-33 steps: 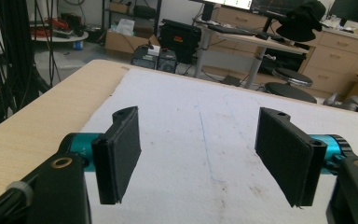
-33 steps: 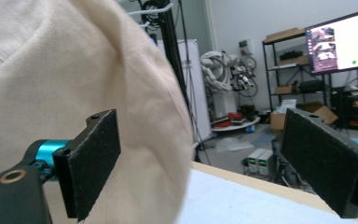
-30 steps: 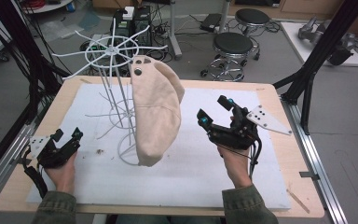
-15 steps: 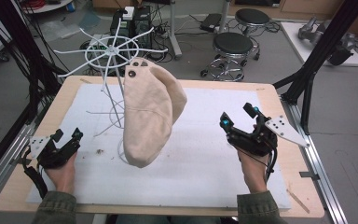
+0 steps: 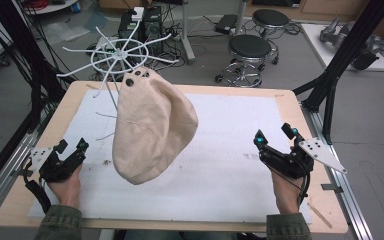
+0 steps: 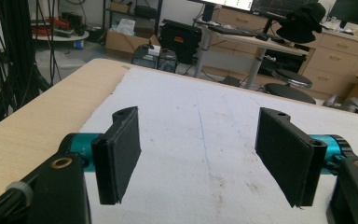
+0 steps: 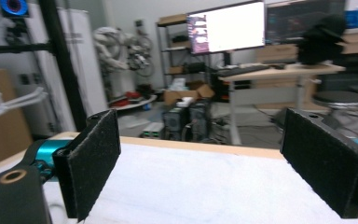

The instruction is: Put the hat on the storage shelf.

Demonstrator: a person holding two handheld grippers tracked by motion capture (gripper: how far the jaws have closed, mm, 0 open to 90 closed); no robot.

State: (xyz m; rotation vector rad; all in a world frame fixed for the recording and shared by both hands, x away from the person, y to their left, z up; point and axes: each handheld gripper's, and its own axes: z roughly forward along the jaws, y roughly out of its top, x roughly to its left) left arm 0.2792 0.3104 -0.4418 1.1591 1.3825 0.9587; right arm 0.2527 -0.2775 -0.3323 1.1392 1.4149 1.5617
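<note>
Landmark: white mat (image 5: 230, 150) covering most of the wooden table top (image 5: 35, 175).

Tall white wire rack with spoked wheel top (image 5: 120, 52) stands on the mat's far left part. Beige fabric cap (image 5: 152, 130) hangs from the rack, above the mat's left-centre.

Left gripper (image 5: 70, 150) at the mat's near left edge. Right gripper (image 5: 275, 136) at its near right edge, well apart from the cap.

Two round black stools (image 5: 250, 47) on the floor beyond the mat's far side.

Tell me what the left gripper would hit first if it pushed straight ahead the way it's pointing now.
Probably nothing soon. The left gripper is open, and ahead of it lies bare white mat up to the table's far edge. The hanging cream hat seems off to its side, though depth is unclear.
</note>
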